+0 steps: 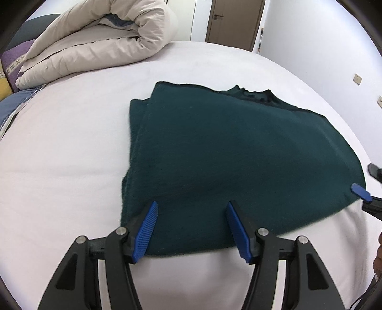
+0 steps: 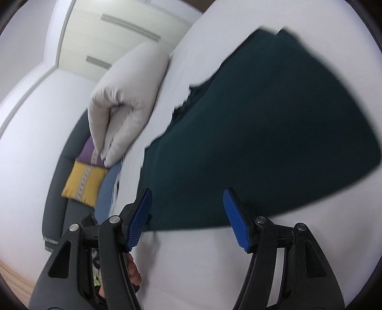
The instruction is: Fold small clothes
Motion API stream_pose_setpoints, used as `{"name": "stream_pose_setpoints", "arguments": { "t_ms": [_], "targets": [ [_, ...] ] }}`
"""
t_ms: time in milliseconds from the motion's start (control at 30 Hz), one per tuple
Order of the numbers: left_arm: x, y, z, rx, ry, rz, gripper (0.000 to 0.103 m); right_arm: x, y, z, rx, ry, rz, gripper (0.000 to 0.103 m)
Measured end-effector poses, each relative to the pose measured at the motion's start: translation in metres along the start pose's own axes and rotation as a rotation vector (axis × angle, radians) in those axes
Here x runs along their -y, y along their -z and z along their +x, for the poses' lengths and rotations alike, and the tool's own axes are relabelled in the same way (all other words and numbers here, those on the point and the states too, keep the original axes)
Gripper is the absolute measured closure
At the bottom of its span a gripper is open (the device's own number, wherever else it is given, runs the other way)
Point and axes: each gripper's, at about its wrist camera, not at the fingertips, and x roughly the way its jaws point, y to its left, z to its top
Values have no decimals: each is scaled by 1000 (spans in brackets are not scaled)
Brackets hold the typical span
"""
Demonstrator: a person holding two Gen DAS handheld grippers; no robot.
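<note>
Your left tongs (image 1: 192, 229) hang with the jaws apart, nothing between the blue pads (image 1: 146, 232). They sit over the near hem of the green garment (image 1: 226, 152), and whether the pad tips touch the cloth you cannot tell from here. Your right tongs (image 2: 187, 218) are parted too, with nothing clamped between them; they hover over the near corner of the same garment (image 2: 262, 124), the left pad at its edge. That view is smeared, so fine contact is unclear. A tip of the right tongs (image 1: 360, 192) shows at the right rim of the left view, just at the garment's right corner.

The garment lies folded flat on the white bed (image 1: 71, 155), roughly in the middle of the sheet, with doubled layers showing along its left side and a ragged darker edge on its far side. A hand (image 2: 132, 271) shows low in the right view, under the left finger of the tongs.

Farther off, a rolled beige duvet (image 1: 100, 45) rests on the bed's far left corner, well apart from the garment. Beside it lie a purple cushion (image 2: 92, 152) and a yellow cushion (image 2: 83, 183) against a dark headboard (image 2: 57, 190). Beyond the bed stand a brown door (image 1: 235, 20) and, in the right view, a pale wardrobe (image 2: 114, 38).
</note>
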Motion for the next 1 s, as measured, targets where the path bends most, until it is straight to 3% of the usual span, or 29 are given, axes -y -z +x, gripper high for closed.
{"name": "stream_pose_setpoints", "arguments": {
  "t_ms": [100, 200, 567, 700, 1000],
  "targets": [
    [1, 3, 0, -1, -16, 23, 40, 9, 5, 17, -41, 30, 23, 41],
    [2, 4, 0, 0, -22, 33, 40, 26, 8, 11, -16, 21, 53, 43],
    [3, 5, -1, -4, -27, 35, 39, 76, -13, -93, 229, 110, 144, 41],
    [3, 4, -1, -6, -28, 35, 39, 86, -16, -115, 271, 143, 154, 41],
    [8, -5, -14, -9, 15, 3, 39, 98, -21, -107, 245, 207, 146, 41]
  ]
}}
